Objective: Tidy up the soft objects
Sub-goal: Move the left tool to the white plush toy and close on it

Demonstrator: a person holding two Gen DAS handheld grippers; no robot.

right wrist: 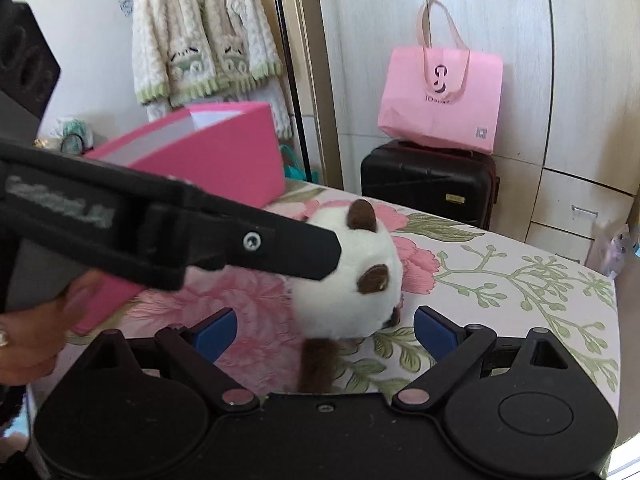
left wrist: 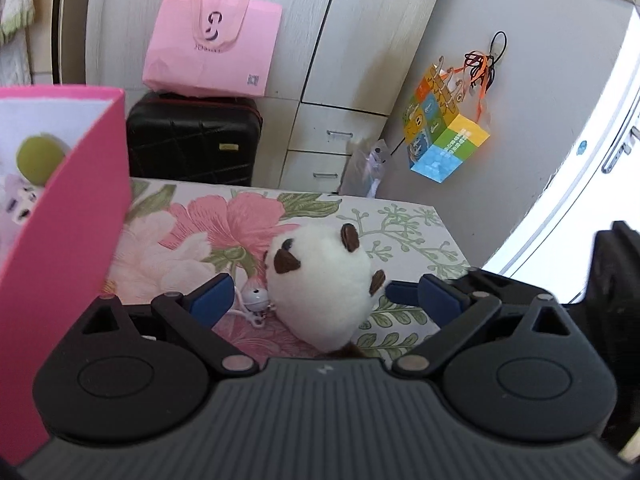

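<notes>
We see a floral table [left wrist: 404, 216] before the wardrobe [left wrist: 360, 40]; our 2 spread, empty grippers, left [left wrist: 326, 294] and right [right wrist: 326, 326], flank the plush [left wrist: 320, 284] near the pink box [left wrist: 68, 216].

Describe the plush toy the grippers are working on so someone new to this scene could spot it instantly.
Start at the floral bedspread and find the open pink box on it. Just right of the box, between the open left gripper fingers, lies the round white plush toy. Its dark brown ears and tail set it apart.

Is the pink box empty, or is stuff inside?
Not empty: the pink box holds a green ball and something pale purple.
</notes>
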